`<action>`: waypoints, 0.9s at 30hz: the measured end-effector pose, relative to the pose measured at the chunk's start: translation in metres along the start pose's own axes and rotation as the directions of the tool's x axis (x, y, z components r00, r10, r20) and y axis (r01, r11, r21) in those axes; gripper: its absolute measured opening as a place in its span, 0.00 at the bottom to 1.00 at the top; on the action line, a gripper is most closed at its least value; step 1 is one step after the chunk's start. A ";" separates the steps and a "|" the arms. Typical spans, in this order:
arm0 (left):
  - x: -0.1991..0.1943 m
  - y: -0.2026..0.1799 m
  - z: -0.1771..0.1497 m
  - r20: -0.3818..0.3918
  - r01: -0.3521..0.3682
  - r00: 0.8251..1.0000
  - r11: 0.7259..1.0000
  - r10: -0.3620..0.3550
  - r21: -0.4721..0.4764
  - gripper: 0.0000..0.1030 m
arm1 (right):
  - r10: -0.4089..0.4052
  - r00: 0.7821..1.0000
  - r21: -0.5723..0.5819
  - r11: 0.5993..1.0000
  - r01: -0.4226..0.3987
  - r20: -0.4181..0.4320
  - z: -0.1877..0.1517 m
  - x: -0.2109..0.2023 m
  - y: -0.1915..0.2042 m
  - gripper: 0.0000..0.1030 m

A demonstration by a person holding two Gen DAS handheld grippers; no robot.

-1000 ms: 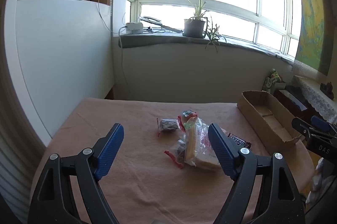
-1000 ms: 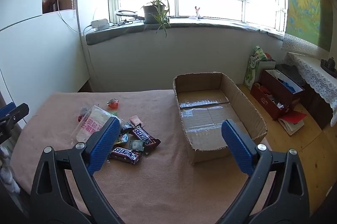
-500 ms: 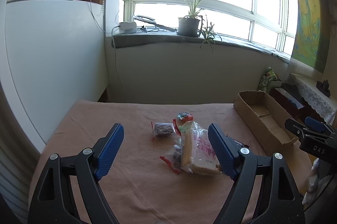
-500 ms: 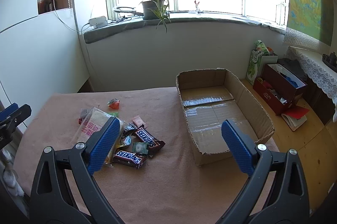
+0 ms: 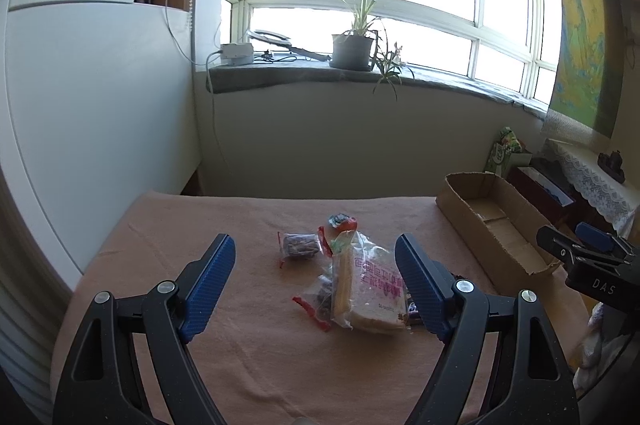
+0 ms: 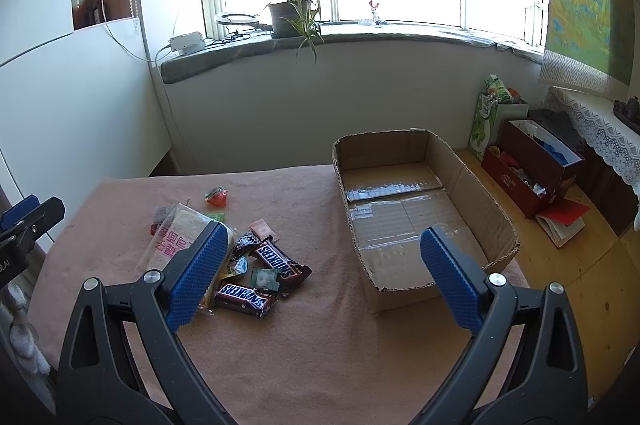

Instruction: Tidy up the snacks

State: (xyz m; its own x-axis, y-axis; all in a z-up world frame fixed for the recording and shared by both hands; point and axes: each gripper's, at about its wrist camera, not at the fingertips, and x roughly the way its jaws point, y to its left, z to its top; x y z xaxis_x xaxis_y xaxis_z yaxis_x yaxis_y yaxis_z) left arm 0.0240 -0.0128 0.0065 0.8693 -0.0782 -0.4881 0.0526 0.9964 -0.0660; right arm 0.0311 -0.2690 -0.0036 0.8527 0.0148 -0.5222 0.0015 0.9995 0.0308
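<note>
A pile of snacks lies on the pink tablecloth (image 5: 248, 353): a clear bread bag with pink print (image 5: 374, 287), a dark wrapped cake (image 5: 299, 245), a red wrapped sweet (image 6: 216, 195) and two Snickers bars (image 6: 282, 261). An open cardboard box (image 6: 404, 213) stands empty to the right of the pile; it also shows in the left wrist view (image 5: 494, 221). My left gripper (image 5: 316, 285) is open, above the table just short of the pile. My right gripper (image 6: 320, 279) is open and empty, between the pile and the box.
The table ends near a white wall and a windowsill with a potted plant (image 6: 290, 15). A red box (image 6: 532, 171) and a green bag (image 6: 490, 117) stand on the wooden floor to the right. A white cabinet (image 5: 92, 113) is on the left.
Both views have drawn back and tilted up a little, so the snacks and the box sit lower and farther off. Both grippers stay open and nothing on the table has moved.
</note>
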 end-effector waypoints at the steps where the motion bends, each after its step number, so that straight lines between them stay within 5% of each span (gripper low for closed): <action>1: 0.000 0.000 0.001 0.001 -0.001 1.000 1.000 0.001 0.000 0.80 | 0.000 1.000 0.000 1.000 0.000 0.001 0.000 0.000 0.000 0.97; 27: 0.001 -0.003 0.001 -0.007 0.007 1.000 1.000 -0.007 0.013 0.80 | 0.002 1.000 0.003 1.000 -0.002 -0.014 -0.005 0.003 0.000 0.97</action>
State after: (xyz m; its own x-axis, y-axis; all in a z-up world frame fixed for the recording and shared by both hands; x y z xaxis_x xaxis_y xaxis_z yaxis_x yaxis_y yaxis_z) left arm 0.0253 -0.0158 0.0071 0.8656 -0.0851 -0.4935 0.0650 0.9962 -0.0579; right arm 0.0308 -0.2691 -0.0098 0.8455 0.0169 -0.5337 0.0015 0.9994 0.0340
